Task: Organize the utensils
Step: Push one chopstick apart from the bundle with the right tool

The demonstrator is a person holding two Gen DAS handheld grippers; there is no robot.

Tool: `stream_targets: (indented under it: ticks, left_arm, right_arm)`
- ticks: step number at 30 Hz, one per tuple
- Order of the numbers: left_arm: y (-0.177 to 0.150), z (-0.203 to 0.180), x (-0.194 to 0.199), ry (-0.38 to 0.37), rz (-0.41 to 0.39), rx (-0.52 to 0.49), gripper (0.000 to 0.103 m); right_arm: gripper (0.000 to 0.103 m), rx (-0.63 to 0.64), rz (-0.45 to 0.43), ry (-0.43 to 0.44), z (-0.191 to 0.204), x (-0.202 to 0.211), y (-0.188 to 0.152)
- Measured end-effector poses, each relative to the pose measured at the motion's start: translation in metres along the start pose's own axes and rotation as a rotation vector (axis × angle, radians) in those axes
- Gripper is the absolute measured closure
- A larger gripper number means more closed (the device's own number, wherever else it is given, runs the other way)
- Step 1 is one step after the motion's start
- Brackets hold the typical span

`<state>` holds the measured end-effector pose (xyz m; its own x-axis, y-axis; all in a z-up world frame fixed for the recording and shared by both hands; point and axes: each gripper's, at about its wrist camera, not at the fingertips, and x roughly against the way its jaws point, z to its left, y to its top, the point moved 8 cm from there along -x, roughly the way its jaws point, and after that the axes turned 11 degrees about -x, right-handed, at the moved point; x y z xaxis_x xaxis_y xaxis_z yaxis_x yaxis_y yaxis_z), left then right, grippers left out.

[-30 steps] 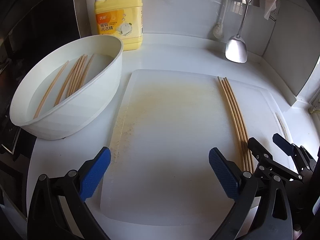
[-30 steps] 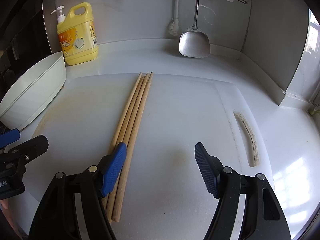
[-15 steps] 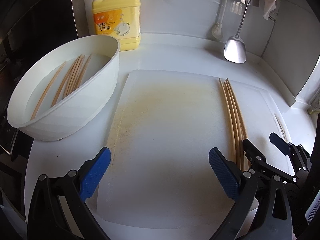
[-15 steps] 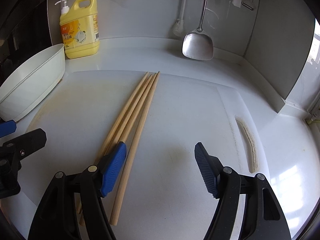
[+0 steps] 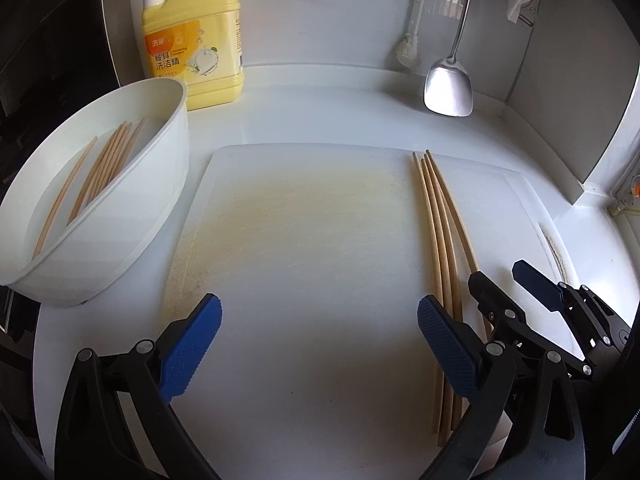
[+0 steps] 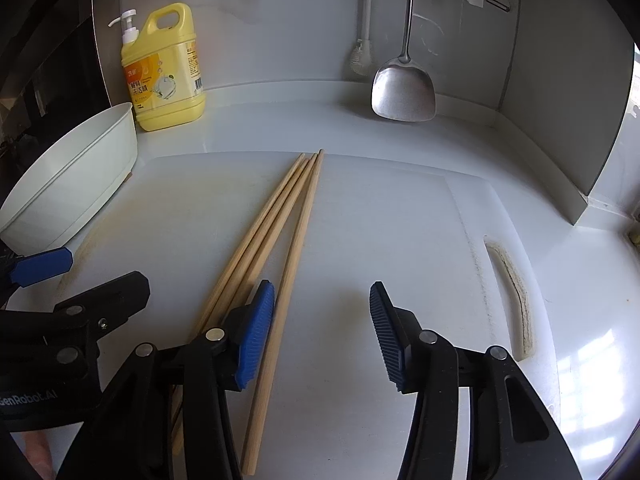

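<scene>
Your left gripper (image 5: 320,344) gapes empty over the cutting board (image 5: 312,240) | your right gripper (image 6: 322,334) spread, one chopstick (image 6: 294,256) between its fingers, others (image 6: 256,240) just left | only left view shows chopsticks in the basin (image 5: 100,216) | beyond: detergent bottle (image 6: 164,68), hanging spatula (image 6: 404,88).

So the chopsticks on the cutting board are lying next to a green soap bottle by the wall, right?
Not quite: the soap bottle is yellow, not green, as the right wrist view shows. The chopsticks do lie on the cutting board.
</scene>
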<state>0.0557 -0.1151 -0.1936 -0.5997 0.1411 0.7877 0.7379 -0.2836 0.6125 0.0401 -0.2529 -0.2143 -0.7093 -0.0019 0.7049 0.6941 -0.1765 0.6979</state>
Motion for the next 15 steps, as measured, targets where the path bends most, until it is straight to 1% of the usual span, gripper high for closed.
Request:
stream_targets:
  ticks: [3, 7, 15]
  left_arm:
    - [0.003, -0.006, -0.005, -0.028, 0.006, -0.007, 0.006]
    - [0.006, -0.012, -0.01, -0.039, 0.012, -0.022, 0.006]
    - [0.01, -0.025, -0.02, -0.034, 0.018, -0.056, 0.006]
  right_arm:
    - [0.056, -0.011, -0.004, -0.015, -0.008, 0.0, 0.001]
    - [0.056, -0.028, -0.005, -0.028, -0.022, 0.0, 0.003]
    - [0.056, -0.068, -0.01, -0.069, -0.055, 0.004, 0.003]
